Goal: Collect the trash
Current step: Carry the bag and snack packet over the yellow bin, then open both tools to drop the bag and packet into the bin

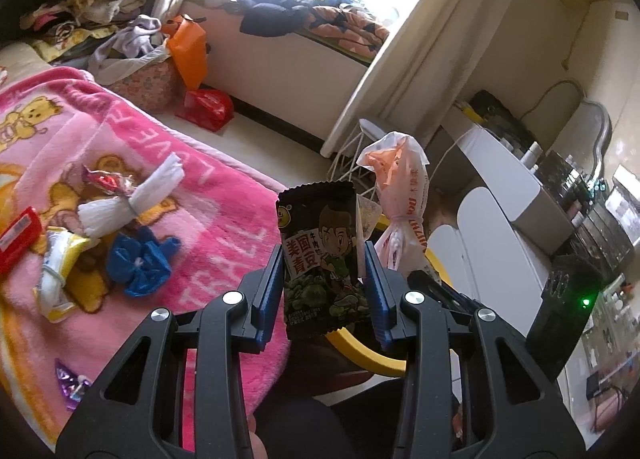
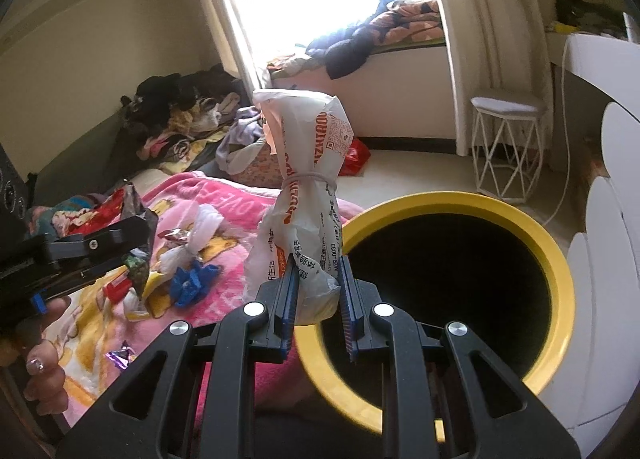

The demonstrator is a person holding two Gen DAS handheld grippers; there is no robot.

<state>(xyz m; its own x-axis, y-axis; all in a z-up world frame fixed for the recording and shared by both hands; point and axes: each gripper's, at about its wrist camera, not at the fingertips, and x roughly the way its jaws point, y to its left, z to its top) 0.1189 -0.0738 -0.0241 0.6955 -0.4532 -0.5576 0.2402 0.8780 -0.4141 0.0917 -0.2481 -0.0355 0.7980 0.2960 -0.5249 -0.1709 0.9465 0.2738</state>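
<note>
My left gripper (image 1: 325, 255) is shut on a black snack packet (image 1: 320, 255) with a cartoon figure, held upright past the edge of the pink blanket (image 1: 224, 219). My right gripper (image 2: 318, 273) is shut on a tied white plastic bag (image 2: 304, 179) with orange print, held upright at the left rim of the yellow bin (image 2: 556, 259). That bag (image 1: 400, 195) also shows in the left wrist view, just right of the packet. In the right wrist view the left gripper (image 2: 138, 255) with its packet (image 2: 140, 231) hangs over the blanket (image 2: 224, 299).
On the blanket lie a tied white bundle (image 1: 132, 199), a blue wrapper (image 1: 142, 263), a yellow-white packet (image 1: 60, 275), a red packet (image 1: 18, 239) and foil wrappers (image 1: 106, 181). A white wire stool (image 2: 506, 147) and white furniture (image 2: 612, 219) stand beyond the bin. Clothes pile (image 1: 100, 7) at the back.
</note>
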